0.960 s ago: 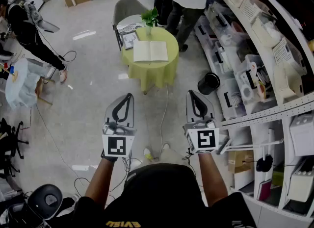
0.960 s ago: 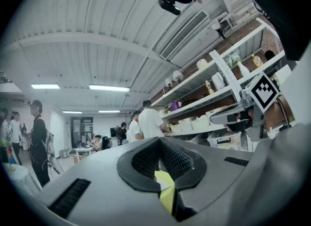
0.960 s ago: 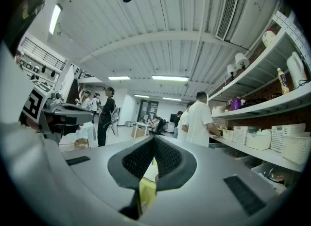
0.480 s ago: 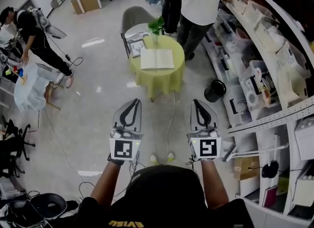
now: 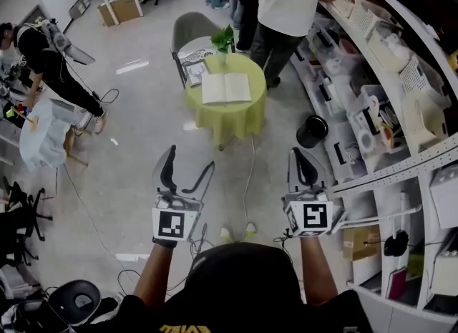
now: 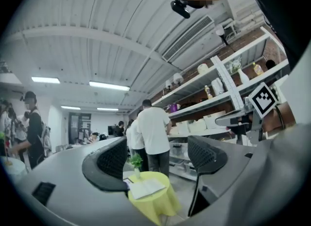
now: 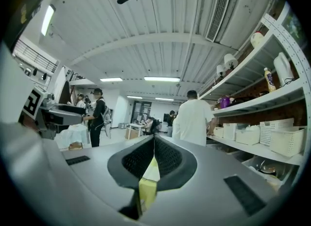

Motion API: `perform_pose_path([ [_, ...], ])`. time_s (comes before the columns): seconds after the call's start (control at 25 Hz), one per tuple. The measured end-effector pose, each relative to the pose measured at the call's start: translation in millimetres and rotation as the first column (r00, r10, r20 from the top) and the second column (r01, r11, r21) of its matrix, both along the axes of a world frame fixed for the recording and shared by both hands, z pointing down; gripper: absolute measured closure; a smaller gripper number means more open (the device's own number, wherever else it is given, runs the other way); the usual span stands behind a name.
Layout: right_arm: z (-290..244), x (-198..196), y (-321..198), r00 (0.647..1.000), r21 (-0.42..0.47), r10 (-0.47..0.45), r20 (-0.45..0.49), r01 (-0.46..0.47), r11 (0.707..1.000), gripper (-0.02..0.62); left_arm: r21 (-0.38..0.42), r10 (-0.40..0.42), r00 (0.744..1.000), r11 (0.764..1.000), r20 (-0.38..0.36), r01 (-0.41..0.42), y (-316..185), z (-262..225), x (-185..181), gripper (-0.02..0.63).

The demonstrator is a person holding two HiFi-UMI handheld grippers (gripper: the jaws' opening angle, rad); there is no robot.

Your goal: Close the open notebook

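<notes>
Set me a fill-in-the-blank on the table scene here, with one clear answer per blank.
1. The notebook lies ___ on the table.
2. The tabletop's shape is ___.
3. Beyond the notebook, on the table, stands a small green ___.
4. The bin on the floor right of the table is coloured ___.

Missing words: open; round; plant; black.

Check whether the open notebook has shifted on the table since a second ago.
No. The notebook still lies open in the middle of the green table, just this side of the potted plant, as before.
</notes>
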State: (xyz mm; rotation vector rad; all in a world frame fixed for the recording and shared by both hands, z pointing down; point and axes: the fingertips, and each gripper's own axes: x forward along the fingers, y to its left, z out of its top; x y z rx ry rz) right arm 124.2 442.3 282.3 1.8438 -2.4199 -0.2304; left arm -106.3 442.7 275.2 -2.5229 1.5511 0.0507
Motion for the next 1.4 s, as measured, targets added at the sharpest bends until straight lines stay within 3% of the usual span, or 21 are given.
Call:
perform_pose_path([
  [0.12, 5.2, 6.6, 1.5, 0.998, -0.021, 0.055, 0.025, -0.054, 0.998, 0.588, 0.017, -0.064, 0.996, 0.998, 0.057, 0.063, 13.9, 12.7, -32.6, 0.218],
  [0.28, 1.6, -9.4, -1.0, 0.999, -0.014, 0.044, -0.014, -0.044, 0.999, 0.588, 0.001, -0.111, 0.991, 0.994, 0.073, 0.111, 21.0, 16.0, -66.5, 0.219],
  [0.8, 9.7, -10.9, 8.3, 0.997, -0.061, 0.068, 0.027, -0.066, 0.996, 0.586, 0.001, -0.143, 0.989, 0.99, 0.048, 0.143, 17.4, 11.8, -88.5, 0.221],
  [0.96, 15.1, -9.4, 2.2, 0.995, -0.078, 0.097, 0.039, -0.093, 0.993, 0.598, 0.016, -0.163, 0.986, 0.987, 0.028, 0.162, 21.5, 10.0, -94.5, 0.25],
  [1.24, 17.3, -37.7, 6.6, 0.996, -0.071, 0.09, -0.026, -0.091, 0.993, 0.595, -0.001, -0.172, 0.985, 0.985, 0.021, 0.172, 28.9, 21.1, -117.8, 0.25],
  [1.4, 34.3, -26.0, 14.2, 0.984, -0.099, 0.167, -0.06, -0.172, 0.98, 0.583, -0.023, -0.169, 0.985, 0.985, 0.019, 0.17, 27.3, 28.1, -122.7, 0.25],
])
